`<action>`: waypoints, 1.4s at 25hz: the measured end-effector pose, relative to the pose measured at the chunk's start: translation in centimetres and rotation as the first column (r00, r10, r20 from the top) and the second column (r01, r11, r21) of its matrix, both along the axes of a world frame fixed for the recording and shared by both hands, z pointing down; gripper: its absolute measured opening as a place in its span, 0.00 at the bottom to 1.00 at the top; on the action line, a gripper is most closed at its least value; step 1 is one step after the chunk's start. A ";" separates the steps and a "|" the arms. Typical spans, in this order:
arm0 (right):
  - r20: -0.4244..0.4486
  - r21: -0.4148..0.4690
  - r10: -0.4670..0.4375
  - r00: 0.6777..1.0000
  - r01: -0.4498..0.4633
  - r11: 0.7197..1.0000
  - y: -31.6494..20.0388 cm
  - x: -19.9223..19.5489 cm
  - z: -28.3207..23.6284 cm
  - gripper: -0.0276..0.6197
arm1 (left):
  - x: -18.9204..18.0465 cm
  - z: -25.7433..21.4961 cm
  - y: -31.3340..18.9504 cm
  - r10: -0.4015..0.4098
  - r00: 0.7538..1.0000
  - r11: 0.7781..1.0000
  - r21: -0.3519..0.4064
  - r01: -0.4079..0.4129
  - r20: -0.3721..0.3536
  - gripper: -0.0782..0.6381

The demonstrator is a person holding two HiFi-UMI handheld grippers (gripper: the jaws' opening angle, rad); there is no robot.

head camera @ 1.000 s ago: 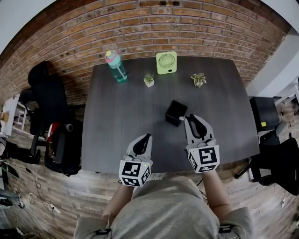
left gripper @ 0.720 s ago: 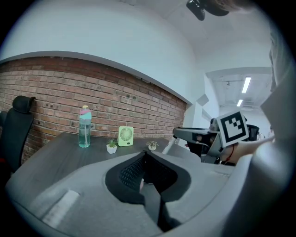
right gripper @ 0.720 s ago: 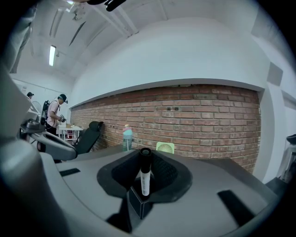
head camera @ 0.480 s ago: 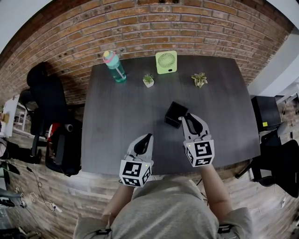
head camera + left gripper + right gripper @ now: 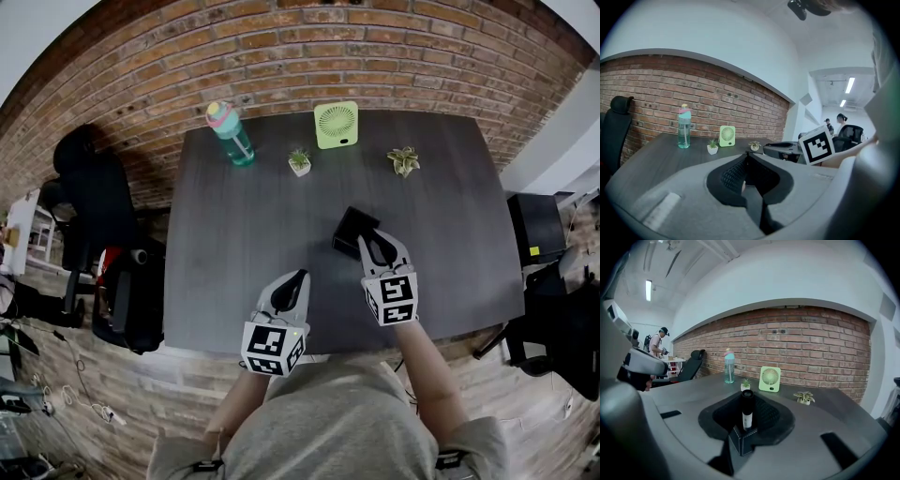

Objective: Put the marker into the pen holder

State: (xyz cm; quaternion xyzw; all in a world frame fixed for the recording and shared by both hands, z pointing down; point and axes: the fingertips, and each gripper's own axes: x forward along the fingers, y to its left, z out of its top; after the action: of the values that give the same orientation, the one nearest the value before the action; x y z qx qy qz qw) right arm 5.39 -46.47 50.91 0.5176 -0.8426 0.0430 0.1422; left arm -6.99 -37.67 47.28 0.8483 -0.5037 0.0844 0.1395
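My right gripper point(image 5: 368, 238) is shut on the marker point(image 5: 746, 409), which stands upright between the jaws, black cap up and white body below. The marker's lower end dips into the black square pen holder point(image 5: 742, 441), directly under the jaws. In the head view the pen holder point(image 5: 349, 228) sits right of the table's middle, partly covered by the right gripper's tips. My left gripper point(image 5: 297, 279) hovers near the table's front edge, shut with nothing in it. Its closed jaws also show in the left gripper view point(image 5: 746, 158).
Along the back of the dark table point(image 5: 244, 244) stand a teal water bottle point(image 5: 231, 132), a green fan point(image 5: 336, 125) and two small potted plants point(image 5: 299, 160) point(image 5: 405, 160). A black office chair point(image 5: 94, 202) is off the table's left side.
The right gripper has moved left and away from me with the marker, from beside the pen holder to over it. The left gripper has stayed put.
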 end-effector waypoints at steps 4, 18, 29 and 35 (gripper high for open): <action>-0.015 -0.032 0.000 1.000 -0.001 0.999 -0.6 -0.1 1.7 0.16 | 0.0 0.2 -0.3 0.002 1.000 1.000 -0.003 -0.002 0.003 0.14; -0.061 -0.078 -0.018 0.998 0.013 0.997 -1.7 -0.5 4.9 0.16 | 0.0 0.3 -1.5 0.007 1.000 1.000 -0.002 -0.007 0.011 0.14; -0.061 -0.075 -0.020 0.998 0.015 0.997 -0.8 -0.8 4.6 0.16 | 0.5 0.4 -1.3 0.018 1.000 1.000 -0.005 -0.018 0.007 0.14; -0.057 -0.078 -0.012 0.998 0.007 0.997 -0.2 -0.6 4.7 0.16 | 0.8 0.4 -1.0 0.026 1.000 1.000 -0.007 -0.026 0.005 0.14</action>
State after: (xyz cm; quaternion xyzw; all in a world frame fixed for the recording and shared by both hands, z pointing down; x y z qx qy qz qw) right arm 4.79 -46.66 55.61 0.5087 -0.8383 0.0603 0.1866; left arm -6.23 -38.65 47.73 0.8542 -0.4927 0.0899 0.1401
